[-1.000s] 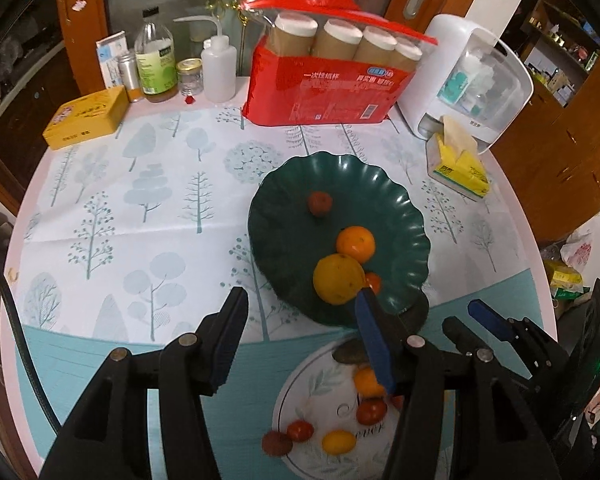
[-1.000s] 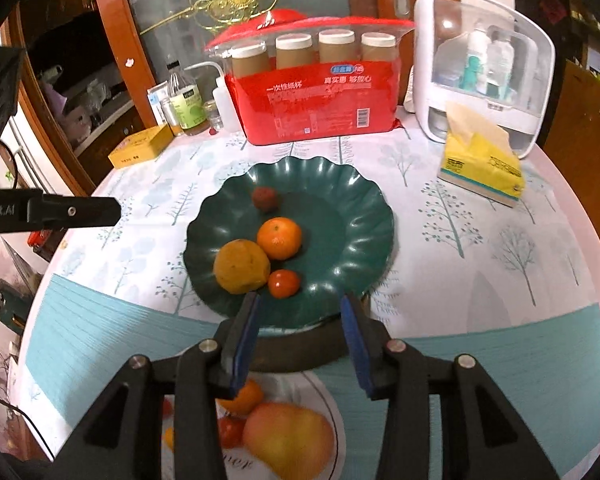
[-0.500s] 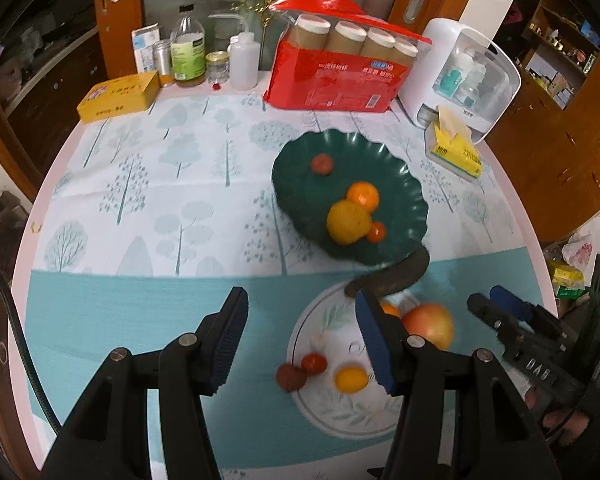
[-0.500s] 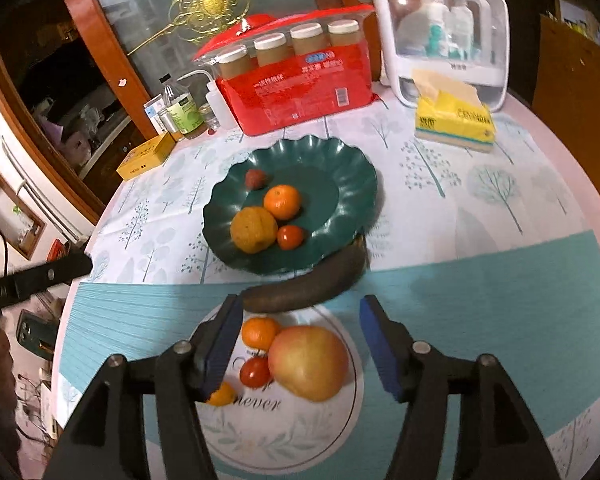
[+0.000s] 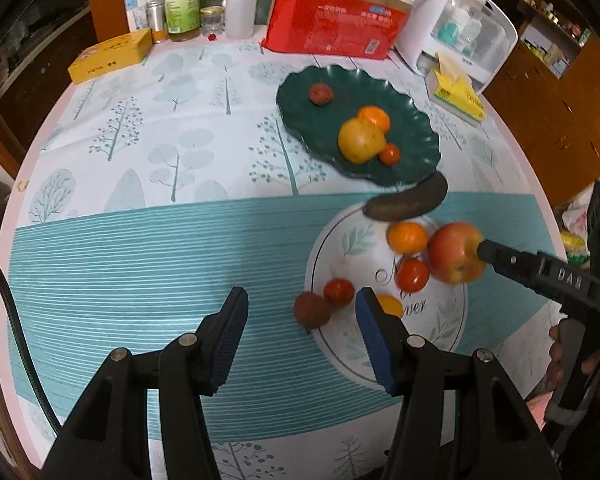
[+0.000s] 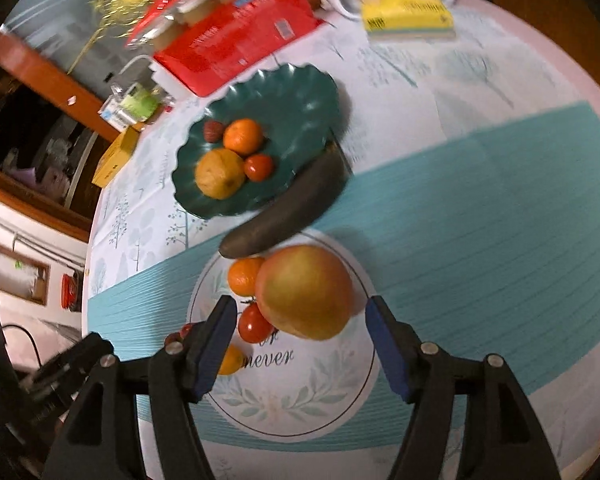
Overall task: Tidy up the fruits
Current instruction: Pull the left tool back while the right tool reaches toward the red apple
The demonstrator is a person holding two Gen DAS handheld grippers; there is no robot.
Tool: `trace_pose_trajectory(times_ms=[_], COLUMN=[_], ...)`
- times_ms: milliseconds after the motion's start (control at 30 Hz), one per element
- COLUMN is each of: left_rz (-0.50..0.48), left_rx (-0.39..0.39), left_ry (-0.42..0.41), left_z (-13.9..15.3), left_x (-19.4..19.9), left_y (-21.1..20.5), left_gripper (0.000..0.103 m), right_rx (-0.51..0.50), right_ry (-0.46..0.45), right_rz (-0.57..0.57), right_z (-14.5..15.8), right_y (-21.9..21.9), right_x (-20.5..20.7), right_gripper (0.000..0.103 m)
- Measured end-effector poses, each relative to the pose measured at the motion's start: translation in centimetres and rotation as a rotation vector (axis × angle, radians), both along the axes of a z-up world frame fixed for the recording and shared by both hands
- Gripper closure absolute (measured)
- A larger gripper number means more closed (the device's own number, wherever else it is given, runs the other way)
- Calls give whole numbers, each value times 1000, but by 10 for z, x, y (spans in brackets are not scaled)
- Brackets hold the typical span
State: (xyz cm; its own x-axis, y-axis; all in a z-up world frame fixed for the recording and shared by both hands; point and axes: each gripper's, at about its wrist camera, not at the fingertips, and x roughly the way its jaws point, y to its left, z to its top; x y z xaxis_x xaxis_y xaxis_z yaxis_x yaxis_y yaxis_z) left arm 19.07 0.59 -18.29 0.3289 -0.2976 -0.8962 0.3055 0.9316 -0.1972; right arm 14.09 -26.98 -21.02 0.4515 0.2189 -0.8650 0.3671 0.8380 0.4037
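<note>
Blue-padded and spread wide, the right gripper (image 6: 300, 344) has just been opening its jaws and now frames the big apple (image 6: 305, 291) on the white plate (image 6: 332, 412), pads clear of its skin on both sides. Looks like the reach-in before a pick! Next it needs to sink around the apple and squeeze, likely bound for the green dish (image 6: 300, 92). Left gripper (image 5: 300, 336) hangs empty, jaws apart, over the lychee (image 5: 312, 309) at the plate's edge.
</note>
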Motion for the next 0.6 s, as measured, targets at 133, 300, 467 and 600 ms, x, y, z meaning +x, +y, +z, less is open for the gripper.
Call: trace_pose_trajectory(times_ms=[133, 300, 467, 600], left_rz=[-41, -113, -196, -222], left_rx=[-5, -18, -15, -19], left_ry=[23, 33, 15, 30], left_z=[-16, -34, -45, -55], left_x=[1, 4, 4, 8], left_y=[0, -4, -10, -12], left_gripper=[48, 48, 48, 48], right_rx=[30, 56, 66, 61], right_ry=[28, 59, 75, 96], right_rz=[-34, -63, -82, -107], right_z=[-12, -24, -34, -41], right_y=[4, 10, 15, 17], right_x=[-2, 1, 3, 6], right_gripper=[28, 28, 27, 27])
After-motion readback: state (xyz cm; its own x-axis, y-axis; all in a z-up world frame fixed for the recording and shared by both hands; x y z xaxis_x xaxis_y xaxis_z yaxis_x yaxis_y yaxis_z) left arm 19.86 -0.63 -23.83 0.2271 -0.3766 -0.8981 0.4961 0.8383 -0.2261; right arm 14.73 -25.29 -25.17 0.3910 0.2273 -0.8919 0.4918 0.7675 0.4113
